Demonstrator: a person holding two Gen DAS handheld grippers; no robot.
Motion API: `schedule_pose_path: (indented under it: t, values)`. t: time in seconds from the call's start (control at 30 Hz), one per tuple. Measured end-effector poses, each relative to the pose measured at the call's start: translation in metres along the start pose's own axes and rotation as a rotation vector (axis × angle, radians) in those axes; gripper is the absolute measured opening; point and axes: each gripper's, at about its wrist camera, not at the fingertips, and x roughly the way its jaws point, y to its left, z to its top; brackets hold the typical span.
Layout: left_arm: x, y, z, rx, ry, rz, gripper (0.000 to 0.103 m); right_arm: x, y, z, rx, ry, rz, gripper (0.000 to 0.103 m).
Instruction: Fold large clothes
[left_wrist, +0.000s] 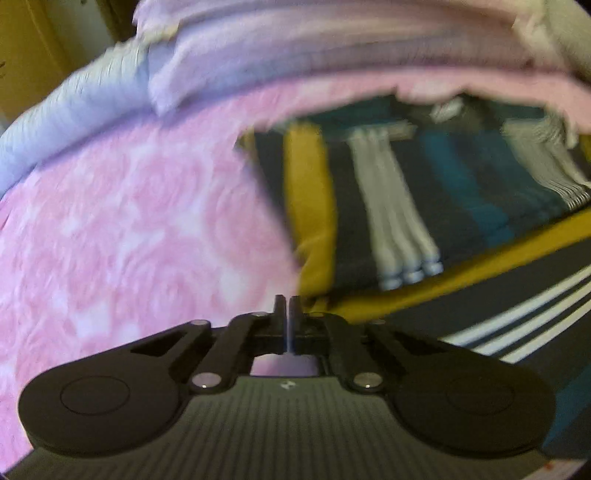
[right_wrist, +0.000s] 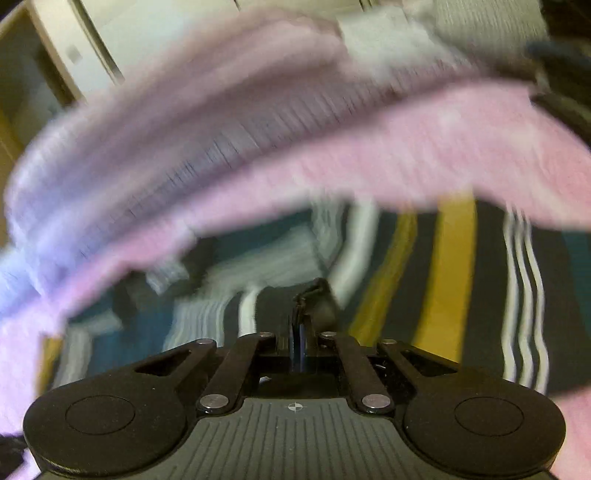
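Both views motion-blurred; readings approximate.

The large striped garment of dark grey, teal, mustard and white knit fabric (left_wrist: 436, 192) is lying spread across the bed with the pink floral-patterned cover (left_wrist: 129, 229), its left edge well in from the bed's side.

Left gripper (left_wrist: 287, 306) is hovering at the garment's near-left corner with its jaws closed; whether cloth is pinched between them cannot be told from the left wrist view.

Right gripper (right_wrist: 308, 295) is clamping a dark fold of the striped garment (right_wrist: 450, 280), jaws closed on it, the cloth bunching up at the tips.

Judgement: the two grips are sitting on one hem so the edge can be carried over evenly for a fold.

Striped lilac pillows (left_wrist: 332, 48) are resting along the bed's far edge.
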Motion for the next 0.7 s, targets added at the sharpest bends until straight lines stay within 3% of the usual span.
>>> schedule_pose_path:
  t: [0.13, 0.27, 0.3, 0.33, 0.47, 0.63, 0.7]
  values:
    - [-0.009, 0.005, -0.005, -0.037, 0.035, -0.023, 0.009, 0.006, -0.004, 0.006, 0.058, 0.006, -0.012, 0.0]
    - [-0.037, 0.006, 0.001, -0.116, -0.009, -0.041, 0.011, -0.016, -0.013, 0.009, 0.073, -0.014, -0.036, 0.012]
    - [-0.043, 0.003, 0.004, -0.132, -0.02, -0.048, 0.018, -0.026, -0.022, 0.007, 0.087, -0.011, -0.043, 0.019]
    - [-0.048, -0.001, 0.006, -0.142, -0.022, -0.062, 0.022, -0.037, -0.034, 0.005, 0.116, -0.009, -0.036, 0.02]
    - [-0.049, -0.019, 0.012, -0.191, 0.015, -0.115, 0.031, -0.086, -0.119, -0.014, 0.356, -0.008, -0.097, 0.032]
    - [-0.039, -0.028, 0.014, -0.308, 0.084, -0.153, 0.038, -0.142, -0.251, -0.035, 0.76, -0.119, -0.211, 0.036]
    - [-0.039, -0.03, 0.015, -0.364, 0.104, -0.179, 0.04, -0.157, -0.295, -0.043, 0.912, -0.199, -0.143, 0.037]
